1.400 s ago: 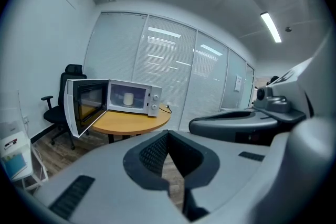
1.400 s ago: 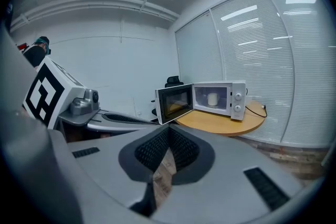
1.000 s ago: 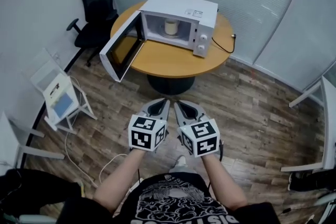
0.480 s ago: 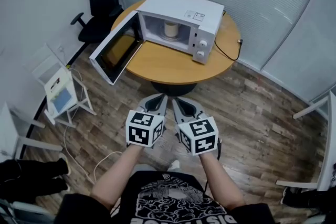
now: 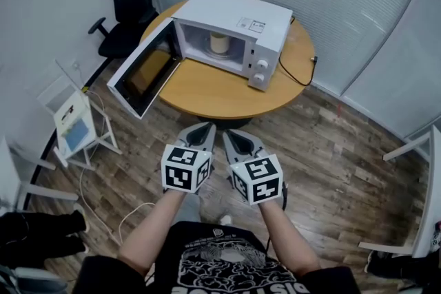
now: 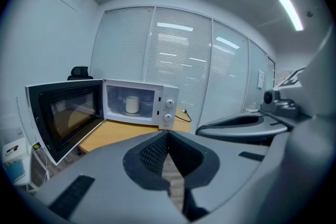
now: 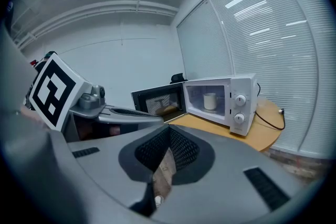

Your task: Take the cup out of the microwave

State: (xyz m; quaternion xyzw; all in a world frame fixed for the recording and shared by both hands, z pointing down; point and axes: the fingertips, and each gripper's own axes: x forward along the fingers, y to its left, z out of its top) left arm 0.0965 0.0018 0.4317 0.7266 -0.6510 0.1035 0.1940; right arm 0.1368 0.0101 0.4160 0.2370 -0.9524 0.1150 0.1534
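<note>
A white microwave [image 5: 238, 21] stands on a round wooden table [image 5: 207, 89], its door [image 5: 141, 76] swung wide open to the left. Inside on the turntable sits a pale cup [image 5: 219, 43], also seen in the left gripper view [image 6: 132, 104] and the right gripper view [image 7: 210, 101]. My left gripper [image 5: 205, 127] and right gripper [image 5: 229, 134] are held side by side above the wood floor, short of the table's near edge, both pointing at the microwave. Both are shut with nothing between their jaws.
A black office chair [image 5: 127, 0] stands behind the table at left. A small white rack [image 5: 72, 124] sits on the floor left of the open door. The microwave's black cord [image 5: 303, 69] trails over the table's right side. Blinds cover the far wall.
Both grippers have moved together toward the table, and the microwave looks closer and larger. The jaws have stayed shut.
</note>
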